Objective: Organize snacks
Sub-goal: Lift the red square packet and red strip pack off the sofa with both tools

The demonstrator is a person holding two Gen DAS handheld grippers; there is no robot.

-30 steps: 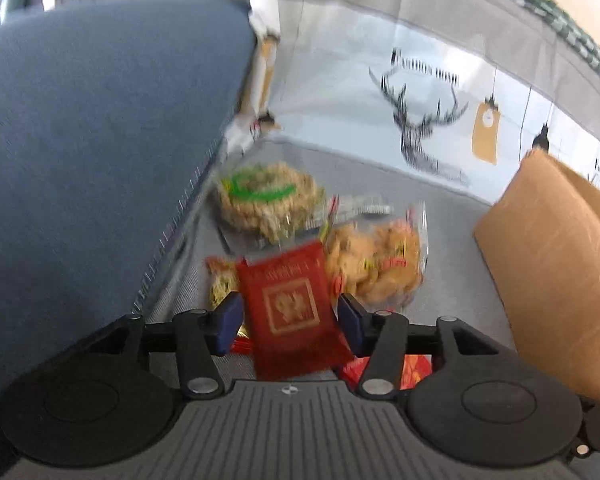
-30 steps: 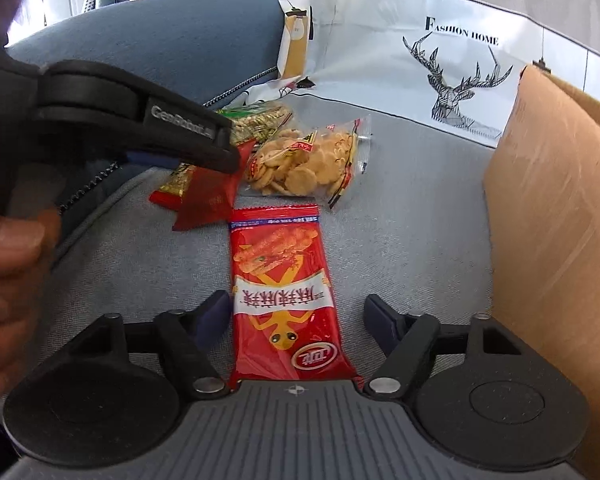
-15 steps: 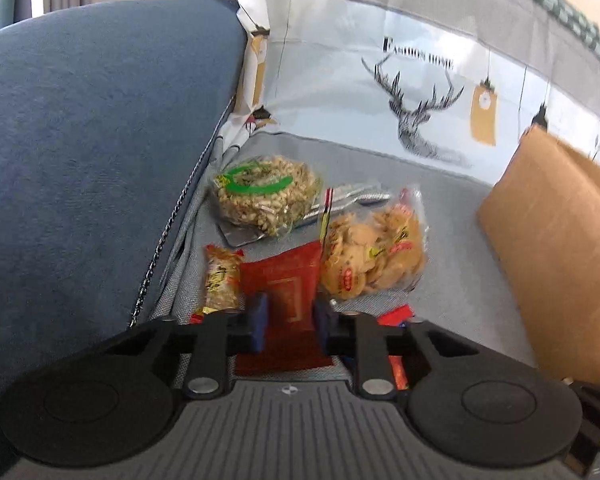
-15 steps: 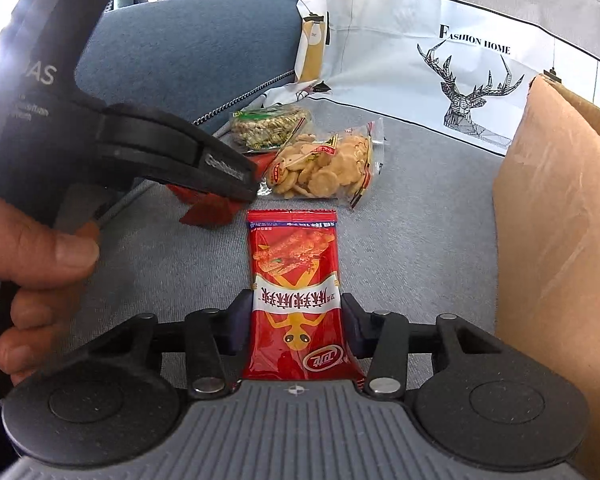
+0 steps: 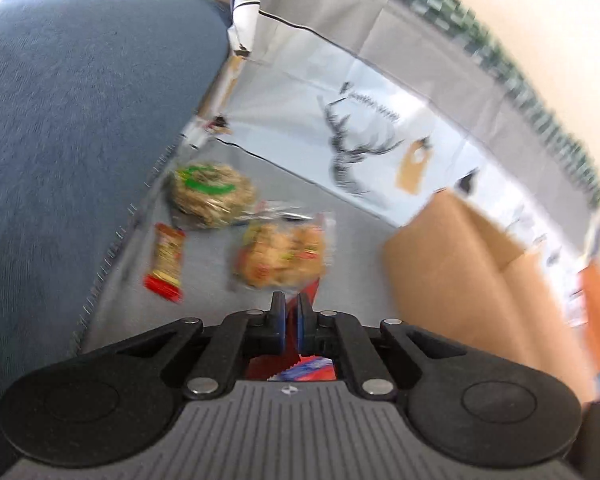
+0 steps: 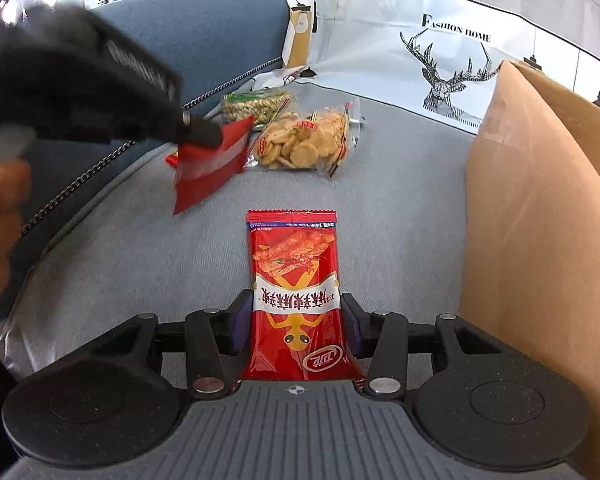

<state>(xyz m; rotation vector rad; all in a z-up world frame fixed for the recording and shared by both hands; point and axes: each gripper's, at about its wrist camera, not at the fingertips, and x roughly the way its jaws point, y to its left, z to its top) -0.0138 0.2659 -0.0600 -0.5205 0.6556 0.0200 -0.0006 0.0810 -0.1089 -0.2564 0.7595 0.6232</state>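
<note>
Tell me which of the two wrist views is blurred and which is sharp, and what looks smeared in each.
Left wrist view: smeared almost throughout, with the cracker bag, cardboard box and deer print all streaked. Right wrist view: mostly sharp, the red snack packet has readable print; only the left hand-held gripper and the dark red packet it grips are blurred. Both bow straight edges.

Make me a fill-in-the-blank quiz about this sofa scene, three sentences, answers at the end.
1. The left gripper is shut on a flat dark ______ packet, lifted off the seat.
2. The long red snack packet between the right gripper's fingers shows a yellow ______.
3. The animal printed on the white fabric under "Fashion Home" is a ______.

Missing words: red; lizard; deer
</note>
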